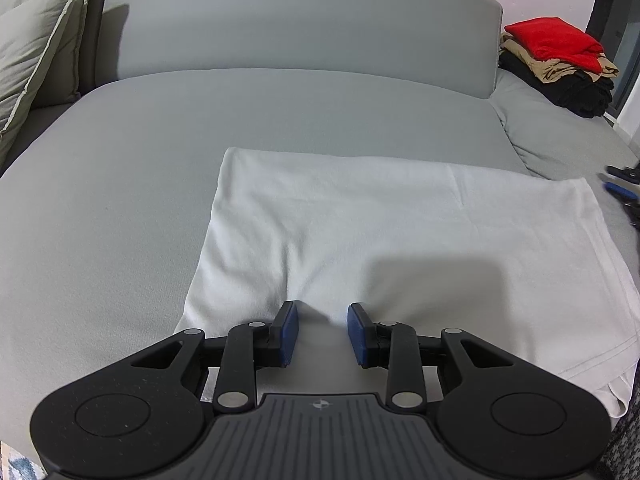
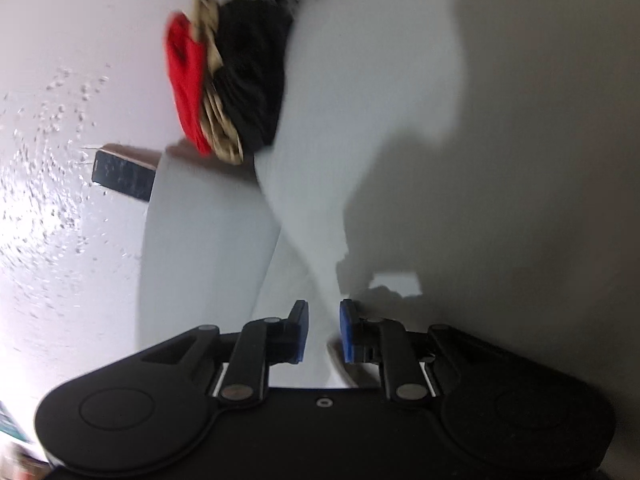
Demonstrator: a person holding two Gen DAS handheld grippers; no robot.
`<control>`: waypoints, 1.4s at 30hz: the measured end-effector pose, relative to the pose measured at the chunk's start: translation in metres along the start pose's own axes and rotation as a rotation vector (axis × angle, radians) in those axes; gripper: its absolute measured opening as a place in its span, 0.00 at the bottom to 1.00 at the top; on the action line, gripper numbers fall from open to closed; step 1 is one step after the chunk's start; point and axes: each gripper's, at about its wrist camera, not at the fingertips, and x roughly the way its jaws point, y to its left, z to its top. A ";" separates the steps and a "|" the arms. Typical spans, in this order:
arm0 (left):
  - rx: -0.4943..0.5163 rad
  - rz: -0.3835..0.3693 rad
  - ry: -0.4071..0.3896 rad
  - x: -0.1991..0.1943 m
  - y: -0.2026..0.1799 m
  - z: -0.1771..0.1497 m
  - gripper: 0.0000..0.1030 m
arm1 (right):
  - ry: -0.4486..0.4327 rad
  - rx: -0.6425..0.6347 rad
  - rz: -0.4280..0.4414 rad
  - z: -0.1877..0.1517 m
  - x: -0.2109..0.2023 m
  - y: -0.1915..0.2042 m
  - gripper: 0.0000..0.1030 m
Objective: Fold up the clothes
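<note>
A white garment (image 1: pixel 360 232) lies folded flat on the grey sofa seat (image 1: pixel 100 200). My left gripper (image 1: pixel 322 330) sits at its near edge. Creases run in toward the blue pads (image 1: pixel 289 330), which pinch a hump of the cloth. In the right wrist view, which is blurred and rolled sideways, my right gripper (image 2: pixel 323 330) is shut on a raised fold of the same white garment (image 2: pixel 308 248), which runs up from between the pads. Blurred dark and blue parts of that gripper (image 1: pixel 622 188) show at the right edge of the left wrist view, past the garment's far right corner.
A pile of folded clothes (image 1: pixel 560 60), red over tan over black, rests at the sofa's far right end, and it appears again as the pile (image 2: pixel 224 88) in the right wrist view. The grey backrest (image 1: pixel 300 28) stands behind the seat, with a cushion (image 1: pixel 36 52) at the far left.
</note>
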 end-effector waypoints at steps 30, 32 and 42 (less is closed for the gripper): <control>0.101 0.073 0.014 -0.014 -0.014 -0.010 0.31 | 0.367 -0.847 -0.374 -0.135 -0.032 0.052 0.17; 0.145 0.105 0.032 -0.028 -0.019 -0.021 0.31 | 0.311 -0.900 -0.487 -0.133 -0.045 0.047 0.15; 0.026 0.074 -0.047 -0.101 0.004 -0.042 0.29 | 0.323 -0.842 -0.313 -0.109 -0.091 0.062 0.31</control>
